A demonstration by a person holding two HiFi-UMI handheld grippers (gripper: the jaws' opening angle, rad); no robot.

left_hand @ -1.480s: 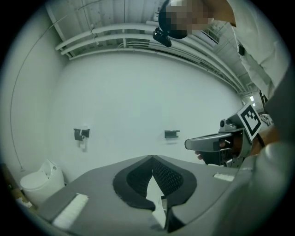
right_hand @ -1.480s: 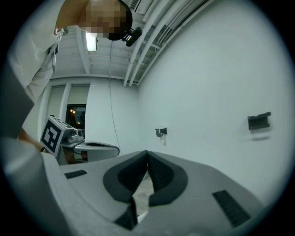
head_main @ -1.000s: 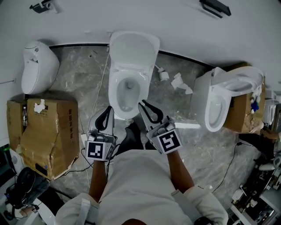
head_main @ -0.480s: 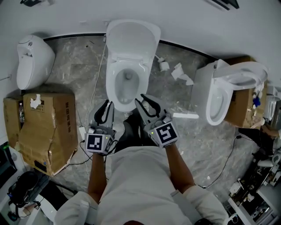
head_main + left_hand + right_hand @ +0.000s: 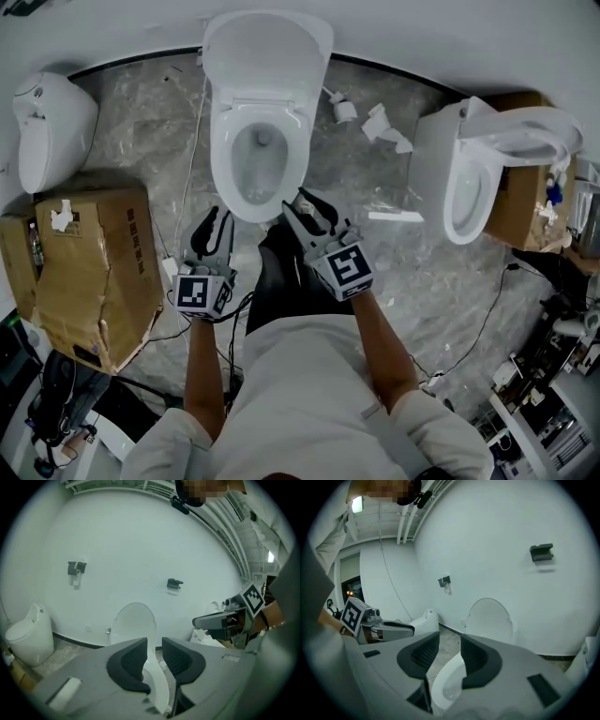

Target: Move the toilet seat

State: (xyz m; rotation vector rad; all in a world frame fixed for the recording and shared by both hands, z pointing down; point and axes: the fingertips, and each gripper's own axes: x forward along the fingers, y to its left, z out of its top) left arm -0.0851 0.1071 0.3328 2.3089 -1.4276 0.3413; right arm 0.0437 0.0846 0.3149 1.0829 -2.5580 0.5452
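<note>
A white toilet stands against the wall, its seat and lid (image 5: 267, 56) raised upright above the open bowl (image 5: 253, 164). My left gripper (image 5: 211, 230) hovers just off the bowl's front left rim. The right gripper (image 5: 305, 216) hangs at the front right. Both pairs of jaws are opening, with nothing between them. In the left gripper view the gripper (image 5: 154, 651) shows a narrow gap, with the bowl rim (image 5: 157, 686) below and the lid (image 5: 135, 623) beyond. In the right gripper view the gripper (image 5: 450, 651) frames the bowl (image 5: 447, 681) and the lid (image 5: 489, 620).
A torn cardboard box (image 5: 89, 262) lies on the floor at the left, with another white fixture (image 5: 47, 127) behind it. A second toilet (image 5: 469, 178) rests on a box at the right. Paper scraps (image 5: 384, 127) lie by the wall. Cables run over the marble floor.
Both grippers' jaws have parted slightly. The head view has shifted, so the toilet now sits higher and further left in frame. The grippers stay at the bowl's front.
</note>
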